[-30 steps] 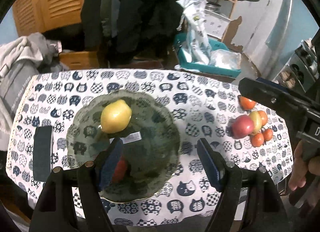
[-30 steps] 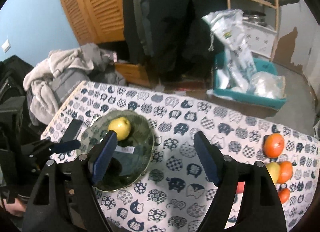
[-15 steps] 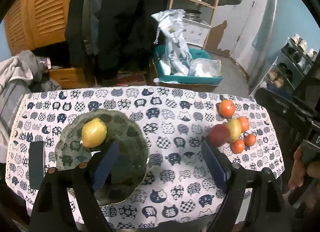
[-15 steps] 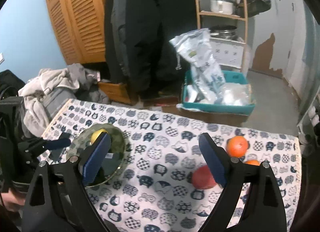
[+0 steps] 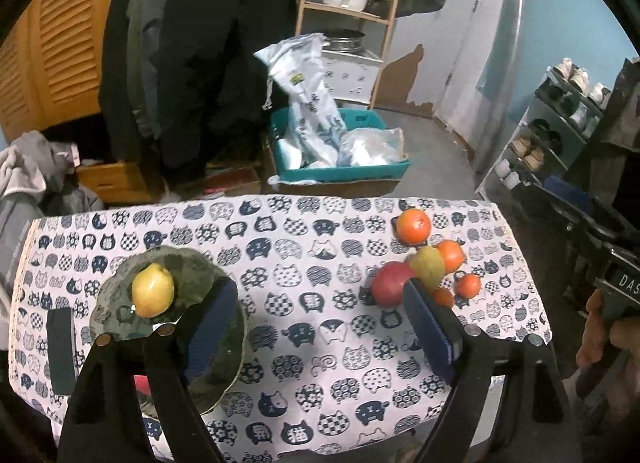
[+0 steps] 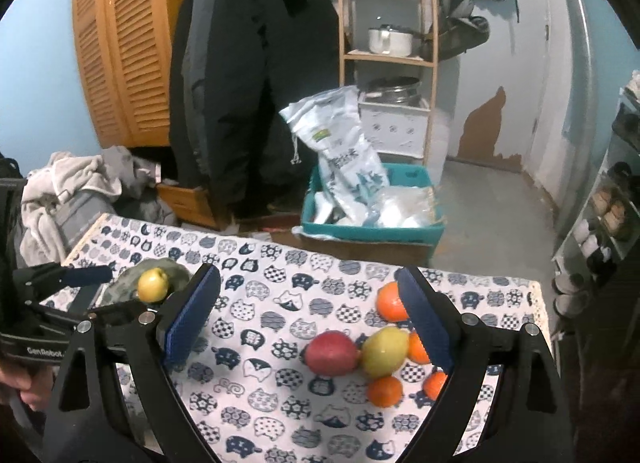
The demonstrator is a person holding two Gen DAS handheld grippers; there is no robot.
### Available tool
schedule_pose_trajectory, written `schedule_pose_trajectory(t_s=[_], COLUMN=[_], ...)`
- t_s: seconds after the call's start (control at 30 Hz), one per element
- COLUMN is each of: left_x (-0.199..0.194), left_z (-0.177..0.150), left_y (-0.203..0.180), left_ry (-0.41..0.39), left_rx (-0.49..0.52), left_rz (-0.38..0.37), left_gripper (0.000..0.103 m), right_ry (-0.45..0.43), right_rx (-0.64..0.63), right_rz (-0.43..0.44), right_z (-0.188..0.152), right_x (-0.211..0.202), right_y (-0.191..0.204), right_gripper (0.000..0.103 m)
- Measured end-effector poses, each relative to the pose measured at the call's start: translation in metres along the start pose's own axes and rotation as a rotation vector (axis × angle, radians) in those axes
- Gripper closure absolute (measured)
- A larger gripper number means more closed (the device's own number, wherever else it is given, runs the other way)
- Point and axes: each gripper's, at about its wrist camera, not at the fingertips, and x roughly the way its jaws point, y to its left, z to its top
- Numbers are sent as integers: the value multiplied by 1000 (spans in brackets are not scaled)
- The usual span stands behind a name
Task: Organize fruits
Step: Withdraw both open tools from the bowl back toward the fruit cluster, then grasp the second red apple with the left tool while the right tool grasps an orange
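Now both empty tools, the left tool (image 5: 320,327) and right tool (image 6: 310,315), jaws just widened, are withdrawing from the bowl (image 5: 120,295) toward the fruit cluster (image 6: 360,355).

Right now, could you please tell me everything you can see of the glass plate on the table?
The plate is dark greenish glass with a wavy rim, see-through enough that the cat-print tablecloth shows through it. It lies flat near the table's left end. A yellow lemon sits on its far side, and something red shows at its near edge, mostly hidden behind a finger of the left gripper. No gripper touches the plate.
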Motion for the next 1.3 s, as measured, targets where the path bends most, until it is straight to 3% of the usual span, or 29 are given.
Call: schedule_pose_trajectory(t_s=[0.67, 1.3], left_x=[31, 133], left_z=[11, 11], left_y=[-62, -89], left_ry=[52, 203], left_rx=[96, 132], left_rz=[-52, -108], left_gripper=[17, 17], right_ry=[20, 165], right_rx=[102, 246], right_rz=[-70, -112], right_z=[-20, -49], right_x=[-12, 35], right_y=[-69, -127], right_gripper=[14, 14])
